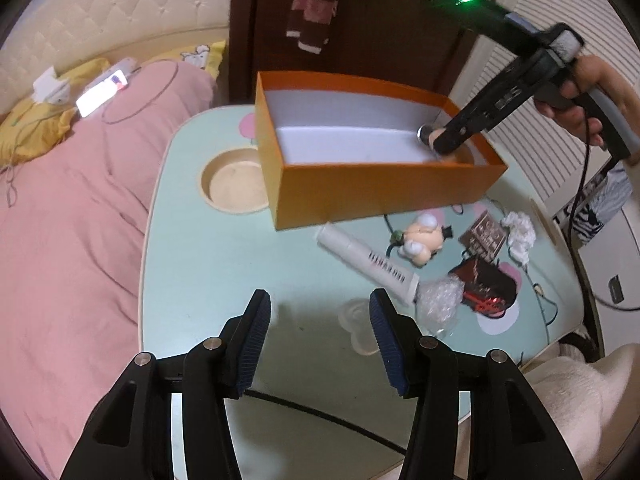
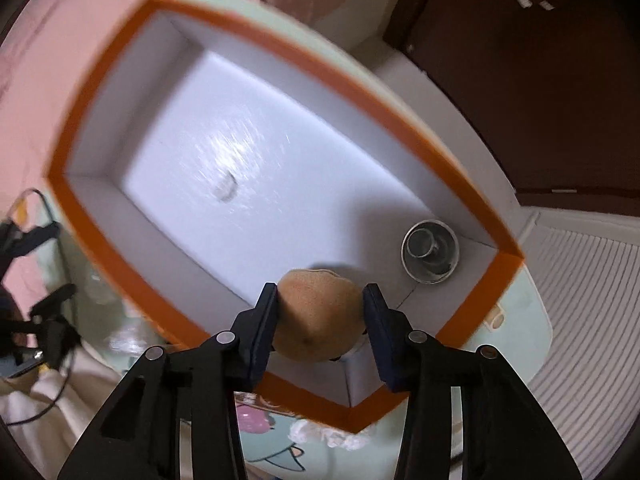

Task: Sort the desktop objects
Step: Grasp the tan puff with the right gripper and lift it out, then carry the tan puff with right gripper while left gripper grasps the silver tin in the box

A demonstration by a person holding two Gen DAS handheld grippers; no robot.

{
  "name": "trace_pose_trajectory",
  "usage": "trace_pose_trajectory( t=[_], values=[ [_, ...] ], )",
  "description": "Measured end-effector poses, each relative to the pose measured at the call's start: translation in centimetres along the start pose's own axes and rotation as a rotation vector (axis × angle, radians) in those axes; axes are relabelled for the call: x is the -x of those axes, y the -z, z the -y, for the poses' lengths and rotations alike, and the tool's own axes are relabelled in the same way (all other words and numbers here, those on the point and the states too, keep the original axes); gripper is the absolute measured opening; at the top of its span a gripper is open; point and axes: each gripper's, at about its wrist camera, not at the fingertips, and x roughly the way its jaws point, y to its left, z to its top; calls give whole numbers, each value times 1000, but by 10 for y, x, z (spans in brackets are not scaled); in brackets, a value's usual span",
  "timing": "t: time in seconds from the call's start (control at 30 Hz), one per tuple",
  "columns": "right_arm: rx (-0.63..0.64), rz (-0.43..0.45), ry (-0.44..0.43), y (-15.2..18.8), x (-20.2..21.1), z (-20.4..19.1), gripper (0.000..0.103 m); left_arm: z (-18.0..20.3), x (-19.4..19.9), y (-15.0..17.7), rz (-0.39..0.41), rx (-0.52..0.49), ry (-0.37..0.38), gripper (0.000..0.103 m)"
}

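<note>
1. On the pale green table (image 1: 208,264), an orange box (image 1: 360,188) stands open, with a white tube (image 1: 368,262), a small doll (image 1: 424,240), bubble wrap (image 1: 438,300) and a dark pouch (image 1: 486,286) scattered just in front of it.
2. The left gripper (image 1: 318,312) hovers spread over bare tabletop, nothing between its pads.
3. Only the right wrist view shows the right gripper (image 2: 320,312) pinching a tan sponge (image 2: 316,316) inside the box (image 2: 472,200), near a small metal cup (image 2: 430,250).
4. The box floor lies mostly open; a pink blanket (image 1: 80,208) borders the table's left edge.
</note>
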Motion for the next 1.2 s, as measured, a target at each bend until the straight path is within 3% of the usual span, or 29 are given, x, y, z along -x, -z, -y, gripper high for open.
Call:
trace_pose_trajectory(
  t=[0.23, 0.33, 0.53, 0.67, 0.8, 0.93, 1.13, 1.2],
  values=[
    [-74, 277, -212, 68, 63, 18, 44, 14, 8, -34, 11, -52, 82, 50],
    [-107, 342, -251, 111, 62, 25, 44, 28, 8, -62, 12, -97, 117, 50],
    [-193, 334, -322, 176, 13, 20, 44, 71, -11, -125, -16, -189, 156, 50],
    [-243, 345, -342, 198, -18, 17, 44, 101, -51, -154, -93, -207, 169, 50],
    [-304, 395, -417, 222, -31, 21, 46, 115, -100, -177, -186, -121, 219, 50],
    [-324, 429, -461, 232, -37, 24, 46, 116, -135, -190, -217, -49, 178, 44],
    [-326, 457, -515, 235, -44, 28, 46, 117, -161, -189, -246, -7, 156, 42],
    [-330, 459, -526, 235, -47, 31, 46, 119, -167, -186, -260, -4, 166, 34]
  ],
)
